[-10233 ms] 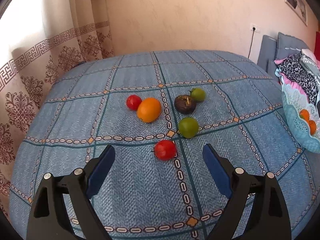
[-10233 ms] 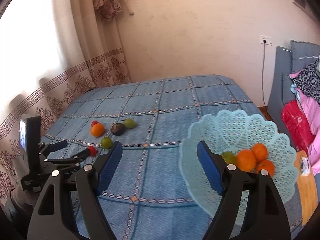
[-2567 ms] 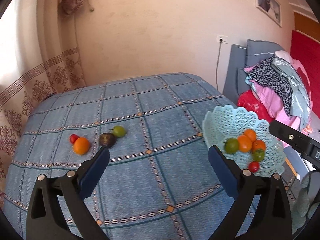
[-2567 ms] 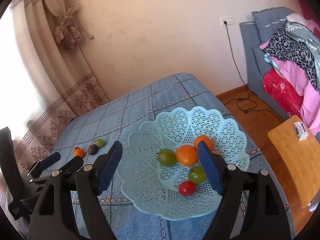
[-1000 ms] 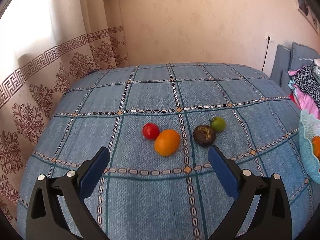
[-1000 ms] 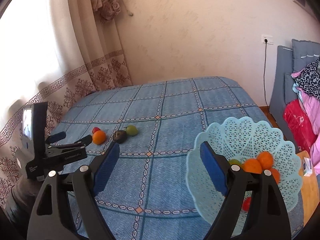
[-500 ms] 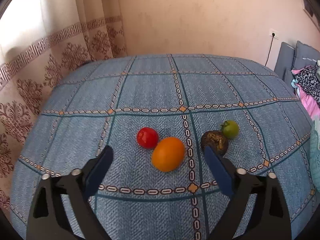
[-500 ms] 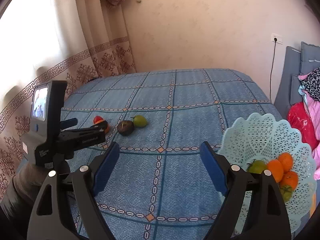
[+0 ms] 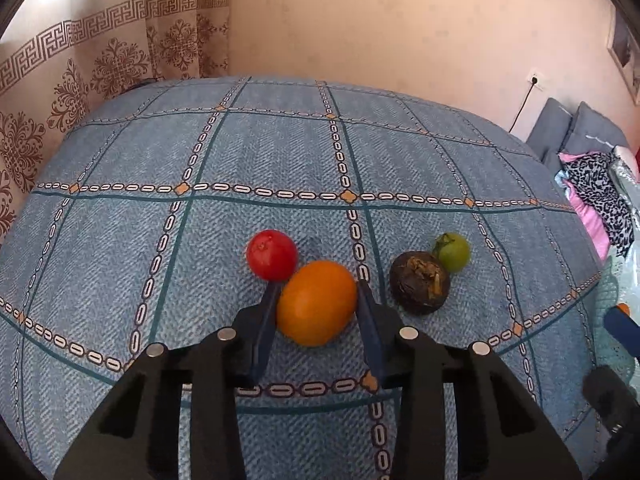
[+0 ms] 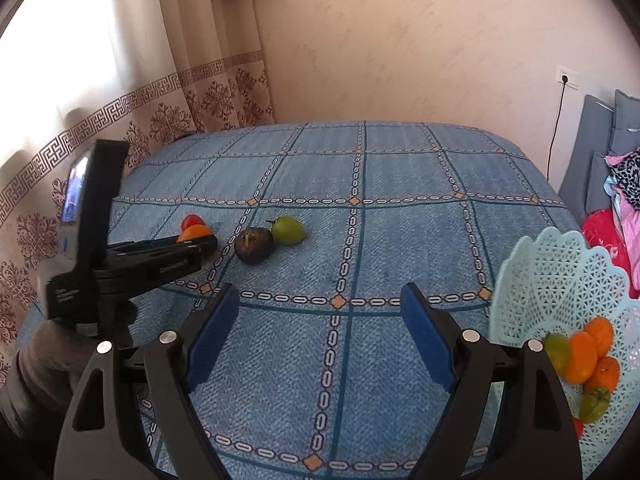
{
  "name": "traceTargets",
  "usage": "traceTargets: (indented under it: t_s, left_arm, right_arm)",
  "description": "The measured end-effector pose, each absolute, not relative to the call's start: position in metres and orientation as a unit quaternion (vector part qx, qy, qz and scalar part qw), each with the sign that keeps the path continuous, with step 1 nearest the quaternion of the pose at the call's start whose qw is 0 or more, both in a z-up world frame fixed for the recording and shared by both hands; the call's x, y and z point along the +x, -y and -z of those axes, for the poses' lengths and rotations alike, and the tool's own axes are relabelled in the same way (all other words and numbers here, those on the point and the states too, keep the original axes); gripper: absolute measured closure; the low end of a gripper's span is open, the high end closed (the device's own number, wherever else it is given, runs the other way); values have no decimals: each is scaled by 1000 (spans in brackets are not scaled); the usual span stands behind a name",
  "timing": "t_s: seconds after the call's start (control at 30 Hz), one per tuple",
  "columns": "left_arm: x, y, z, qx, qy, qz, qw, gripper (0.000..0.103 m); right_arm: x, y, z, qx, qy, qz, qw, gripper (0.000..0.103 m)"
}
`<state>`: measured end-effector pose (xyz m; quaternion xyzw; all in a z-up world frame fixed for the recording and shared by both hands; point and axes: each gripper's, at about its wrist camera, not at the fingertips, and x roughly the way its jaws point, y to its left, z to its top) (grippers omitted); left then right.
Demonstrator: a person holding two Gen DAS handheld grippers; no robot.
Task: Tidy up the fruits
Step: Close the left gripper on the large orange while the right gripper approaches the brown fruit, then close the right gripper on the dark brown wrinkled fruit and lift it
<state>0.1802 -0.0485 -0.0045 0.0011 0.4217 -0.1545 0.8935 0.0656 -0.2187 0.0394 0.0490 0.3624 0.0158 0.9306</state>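
Left gripper (image 9: 316, 300): its jaws have just been closing and now sit against both sides of the orange (image 9: 316, 307), clamped on it; the fruit rests on the bedspread (image 9: 280, 152).
Right gripper (image 10: 320, 320): jaws spread wide with nothing between them, hovering over bare bedspread near the bed's front edge.
Basket (image 10: 560, 280): pale turquoise lattice bowl at the right edge of the right wrist view, just beside the right gripper's right finger; oranges and green fruits are piled inside.
Person's hand (image 10: 52, 352): gloved in grey, gripping the left gripper's handle at the left of the right wrist view.
Red tomato (image 9: 272, 255): touching the orange's far left side, just beyond the left finger's tip.
Dark brown fruit (image 9: 420, 288): right of the orange, apart from it, dried stem facing up.
Green tomato (image 9: 452, 252): just behind the dark fruit, touching it.
Curtain (image 9: 100, 60): patterned beige fabric beyond the bed's far left side.
Wall (image 9: 400, 32): plain, behind the bed.
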Motion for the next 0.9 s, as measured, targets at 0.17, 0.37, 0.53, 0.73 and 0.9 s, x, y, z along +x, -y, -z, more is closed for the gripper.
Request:
traceTargets:
  t_s: [0.17, 0.37, 0.53, 0.73, 0.9]
  left_arm:
    - [172, 40, 0, -1, -422, 143, 895, 65]
    - [167, 21, -18, -3, -402, 104, 910, 65]
    - [166, 4, -32, -4, -375, 71, 924, 65]
    - [169, -6, -33, -12, -374, 66, 925, 65]
    - [169, -8, -29, -16, -381, 61, 923, 65]
  right_arm:
    - [80, 212, -33, 49, -372, -28, 926, 19]
    - [108, 205, -21, 57, -395, -44, 916, 20]
    - [135, 194, -8, 68, -417, -58, 905, 28]
    - [159, 175, 5, 63, -430, -56, 899, 36]
    - [175, 165, 12, 56, -434, -44, 898, 38]
